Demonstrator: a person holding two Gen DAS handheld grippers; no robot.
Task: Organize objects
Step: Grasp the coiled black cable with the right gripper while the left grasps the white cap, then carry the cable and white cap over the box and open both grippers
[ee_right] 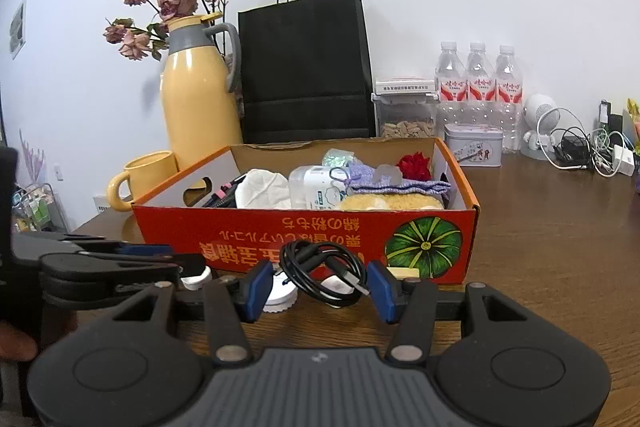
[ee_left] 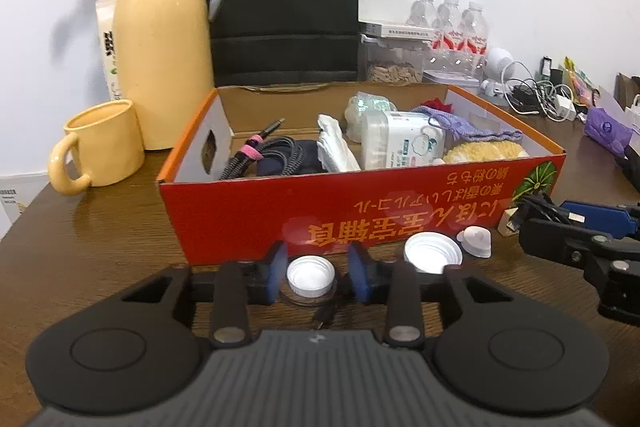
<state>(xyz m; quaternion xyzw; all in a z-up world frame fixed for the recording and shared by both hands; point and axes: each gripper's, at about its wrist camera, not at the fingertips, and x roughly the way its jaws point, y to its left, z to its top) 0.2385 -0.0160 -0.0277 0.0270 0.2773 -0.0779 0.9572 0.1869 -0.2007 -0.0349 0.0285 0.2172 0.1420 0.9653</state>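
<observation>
A small white bottle cap (ee_left: 310,277) lies open side up on the brown table between the blue pads of my left gripper (ee_left: 319,275). The left pad is at its rim and a thin dark gap shows on the right, so the jaws stand open around it. My right gripper (ee_right: 316,285) is shut on a coiled black USB cable (ee_right: 322,273), held upright in front of the red cardboard box (ee_right: 248,239). That box (ee_left: 360,223) holds cables, tissues, a cotton-swab tub and cloth items. From the left wrist view the right gripper (ee_left: 526,223) enters at the right with the cable (ee_left: 534,205).
A wider white lid (ee_left: 433,253) and a small white plastic piece (ee_left: 476,241) lie by the box front. A yellow mug (ee_left: 100,151), yellow thermos (ee_left: 164,47) and black paper bag (ee_left: 284,7) stand behind. Water bottles (ee_right: 478,79), a tin (ee_right: 474,143) and tangled chargers (ee_right: 592,151) sit at the back right.
</observation>
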